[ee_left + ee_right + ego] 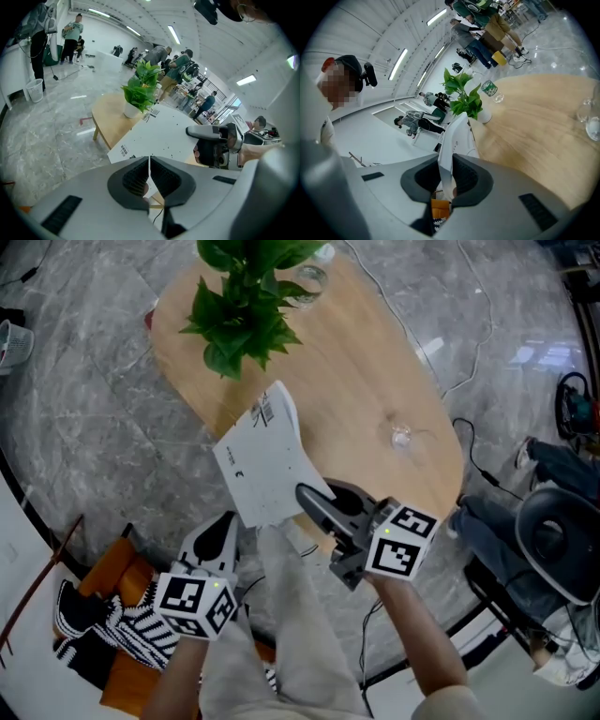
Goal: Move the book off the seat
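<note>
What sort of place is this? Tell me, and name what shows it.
Probably a large open lab or workshop hall: a polished marble floor, long ceiling light strips, and groups of people standing about in the background.

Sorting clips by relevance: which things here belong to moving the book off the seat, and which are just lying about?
Job in hand: book, gripped by left tool and right tool; orange seat; wooden table, possibly where it lands.

Lying about: potted plant; glass; striped cloth on the seat.
</note>
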Demonstrator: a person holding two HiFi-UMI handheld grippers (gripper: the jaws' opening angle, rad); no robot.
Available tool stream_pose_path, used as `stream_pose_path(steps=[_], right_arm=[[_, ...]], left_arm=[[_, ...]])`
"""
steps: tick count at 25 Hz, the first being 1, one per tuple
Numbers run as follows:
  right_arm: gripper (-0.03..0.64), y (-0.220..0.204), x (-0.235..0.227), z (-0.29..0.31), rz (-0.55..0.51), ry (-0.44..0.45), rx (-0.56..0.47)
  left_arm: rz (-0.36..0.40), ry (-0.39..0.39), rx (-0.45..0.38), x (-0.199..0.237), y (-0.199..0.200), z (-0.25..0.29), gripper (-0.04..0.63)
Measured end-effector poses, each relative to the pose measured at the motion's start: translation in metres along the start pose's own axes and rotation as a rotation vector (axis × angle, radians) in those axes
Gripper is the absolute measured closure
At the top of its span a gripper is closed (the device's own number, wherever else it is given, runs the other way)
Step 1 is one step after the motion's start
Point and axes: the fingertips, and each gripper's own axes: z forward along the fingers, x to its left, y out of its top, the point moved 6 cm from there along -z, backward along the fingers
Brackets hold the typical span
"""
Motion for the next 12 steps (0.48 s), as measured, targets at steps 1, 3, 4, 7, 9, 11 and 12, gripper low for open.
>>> stream_pose_path(steps=[1,3,4,7,9,11,12], right_arm=[[0.568,0.002,-0.003,-0.001,-0.001,-0.007,0.0],[0.568,0.006,-0.01,-0.002,-0.001,-0.023,-0.002],[0.568,0.008,-0.012,-0.002,0.002,-0.032,-0.003],[0.568,0.014,-0.018,-0.002,0.0,-0.065,-0.008],[0.568,0.019,-0.022,-0.002,-0.011,-0.085,-0.011],[0.568,0.024,-0.025,-0.002,-0.017,-0.099,-0.015],[0.568,0.026,-0.027,-0.002,-0.019,-0.106,-0.018]], left_arm=[[0.0,-0.002,-0.001,-0.001,0.002,0.003,0.575],[0.002,-0.008,-0.001,-0.001,0.006,0.009,0.577],[0.006,-0.012,0.002,-0.002,0.008,0.012,0.577],[0.021,-0.02,0.013,-0.001,0.013,0.019,0.581],[0.03,-0.024,0.018,-0.001,0.016,0.022,0.581],[0.035,-0.03,0.034,-0.001,0.018,0.026,0.582],[0.036,-0.036,0.049,-0.001,0.02,0.029,0.586]])
